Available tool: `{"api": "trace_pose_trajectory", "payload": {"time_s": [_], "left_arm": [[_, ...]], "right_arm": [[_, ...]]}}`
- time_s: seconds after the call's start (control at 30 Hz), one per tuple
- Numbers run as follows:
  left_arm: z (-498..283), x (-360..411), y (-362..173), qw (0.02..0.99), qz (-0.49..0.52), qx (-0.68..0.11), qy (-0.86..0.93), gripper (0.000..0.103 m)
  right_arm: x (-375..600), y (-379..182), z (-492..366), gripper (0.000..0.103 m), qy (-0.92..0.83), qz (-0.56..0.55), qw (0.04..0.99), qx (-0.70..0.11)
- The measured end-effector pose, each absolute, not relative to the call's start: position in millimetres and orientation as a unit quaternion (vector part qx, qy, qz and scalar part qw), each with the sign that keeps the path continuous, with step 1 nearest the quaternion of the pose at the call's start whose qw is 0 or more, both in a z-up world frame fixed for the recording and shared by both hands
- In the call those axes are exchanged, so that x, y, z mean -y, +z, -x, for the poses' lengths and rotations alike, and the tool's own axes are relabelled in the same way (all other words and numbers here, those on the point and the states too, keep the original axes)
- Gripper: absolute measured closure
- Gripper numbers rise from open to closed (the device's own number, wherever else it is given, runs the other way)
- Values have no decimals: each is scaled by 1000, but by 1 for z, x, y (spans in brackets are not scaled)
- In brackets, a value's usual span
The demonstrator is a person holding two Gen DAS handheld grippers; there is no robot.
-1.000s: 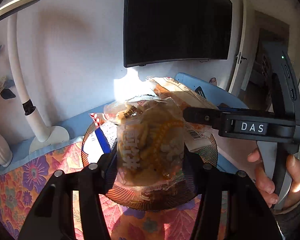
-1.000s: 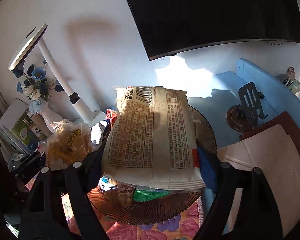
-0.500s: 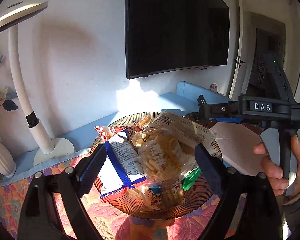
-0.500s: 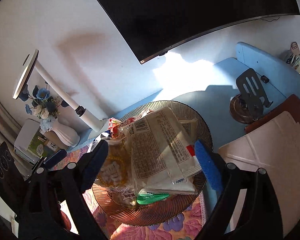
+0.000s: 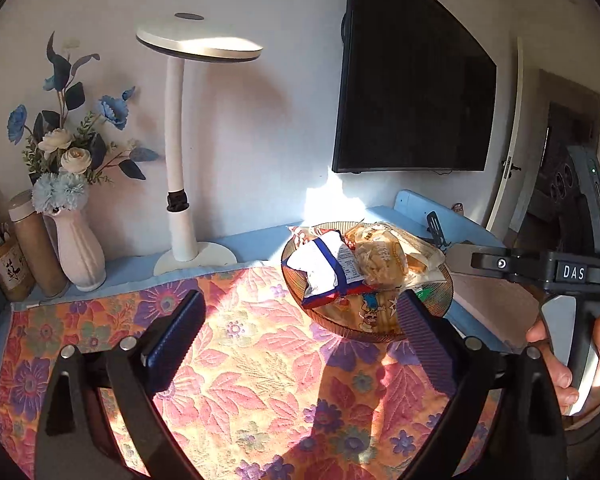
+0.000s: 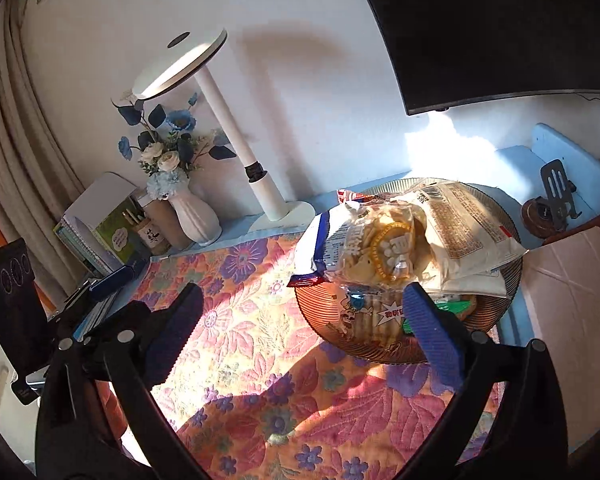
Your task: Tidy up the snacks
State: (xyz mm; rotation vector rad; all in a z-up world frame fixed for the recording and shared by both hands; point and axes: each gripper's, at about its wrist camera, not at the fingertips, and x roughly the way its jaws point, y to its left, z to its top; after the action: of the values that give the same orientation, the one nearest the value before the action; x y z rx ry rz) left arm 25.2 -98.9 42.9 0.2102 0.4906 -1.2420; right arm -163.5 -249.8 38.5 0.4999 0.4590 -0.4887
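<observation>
— What do we see nearest?
— Our left gripper (image 5: 296, 328) and right gripper (image 6: 300, 328), ribbed blue pads spread wide, empty, over the quilted floral cloth (image 5: 240, 360).
— And beyond?
— Crinkled snack packets (image 6: 396, 244) heaped in the ridged amber glass bowl (image 6: 508, 280) at the cloth's far right corner.

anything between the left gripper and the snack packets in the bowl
Nothing visible does. The left gripper hangs open above the floral cloth, and only bare cloth lies between its fingers and the brown bowl of snack packets. The lamp and vase stand well off to the left.
</observation>
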Motion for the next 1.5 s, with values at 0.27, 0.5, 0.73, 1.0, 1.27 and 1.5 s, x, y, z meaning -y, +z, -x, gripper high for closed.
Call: {"api": "trace_pose_trajectory", "payload": {"time_s": [0.27,0.5,0.73,1.0,1.27,1.5], "left_arm": [[-69,33,-5,841,-93,-276,-455,5],[-88,32,-66,865,-140,-303,-376,5],[-112,34,-93,855,-125,-355,-356,5],[-120,29,-101,856,-106,-376,-340,5],[-103,42,-98,860,-157,-342,-345,5],[-103,47,-102,857,-172,-352,-336,5]], "right_arm": [[170,-12,100,3,-278,-145,913,-262],[159,-70,59,3,-315,-137,888,-307],[161,-88,49,3,-352,-106,872,-322],[169,-97,47,3,-343,-125,866,-341],[168,-97,46,3,-338,-123,868,-341],[171,-97,48,3,-334,-133,868,-341]]}}
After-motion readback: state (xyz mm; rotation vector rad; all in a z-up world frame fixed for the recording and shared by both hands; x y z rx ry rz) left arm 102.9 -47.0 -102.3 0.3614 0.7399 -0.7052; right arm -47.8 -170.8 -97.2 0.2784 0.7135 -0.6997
